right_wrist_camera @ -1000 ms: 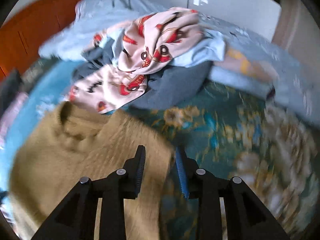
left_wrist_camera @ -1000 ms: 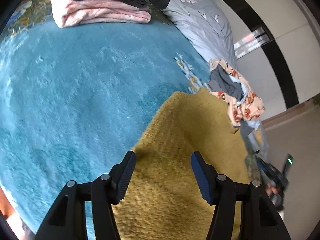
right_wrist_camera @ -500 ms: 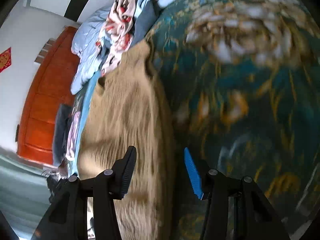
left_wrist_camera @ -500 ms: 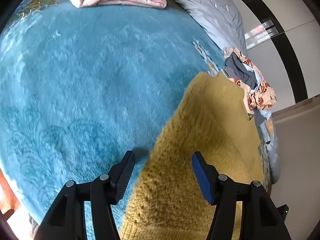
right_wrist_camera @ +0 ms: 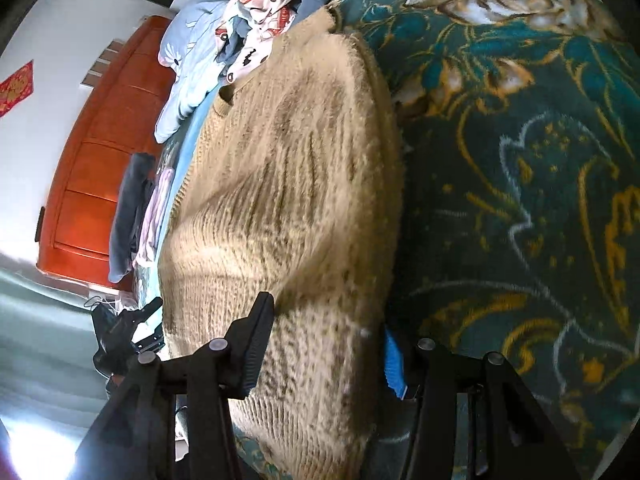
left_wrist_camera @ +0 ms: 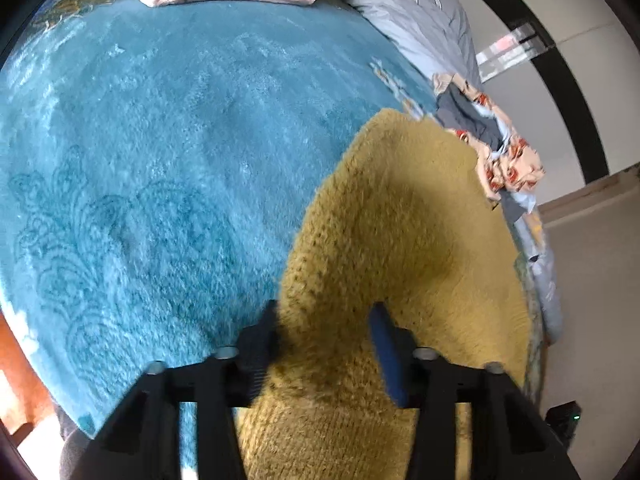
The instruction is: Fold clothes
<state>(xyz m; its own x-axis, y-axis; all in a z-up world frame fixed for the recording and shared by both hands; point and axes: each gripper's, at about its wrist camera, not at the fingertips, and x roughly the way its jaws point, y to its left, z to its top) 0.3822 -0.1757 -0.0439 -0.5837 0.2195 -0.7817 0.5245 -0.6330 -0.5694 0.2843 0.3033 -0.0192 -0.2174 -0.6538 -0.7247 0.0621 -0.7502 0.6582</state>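
Fuzzy mustard-yellow ribbed knit sweater (left_wrist_camera: 400,240) lies on plush teal bedspread (left_wrist_camera: 160,160), hem at near edge. Left gripper (left_wrist_camera: 326,340) and right gripper (right_wrist_camera: 326,340): jaws apart, hem bunched between, not clamped. Wide bare plush to the sweater's left; crumpled printed clothes pile (right_wrist_camera: 260,12) touching collar.

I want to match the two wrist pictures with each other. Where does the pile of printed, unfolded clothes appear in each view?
Left wrist: the pile of printed clothes lies at the right, past the far end of the mustard sweater.
Right wrist: the pile is at the top, left of centre, again beyond the sweater.
Shared landmark: the sweater, lying between the fingers of both grippers.
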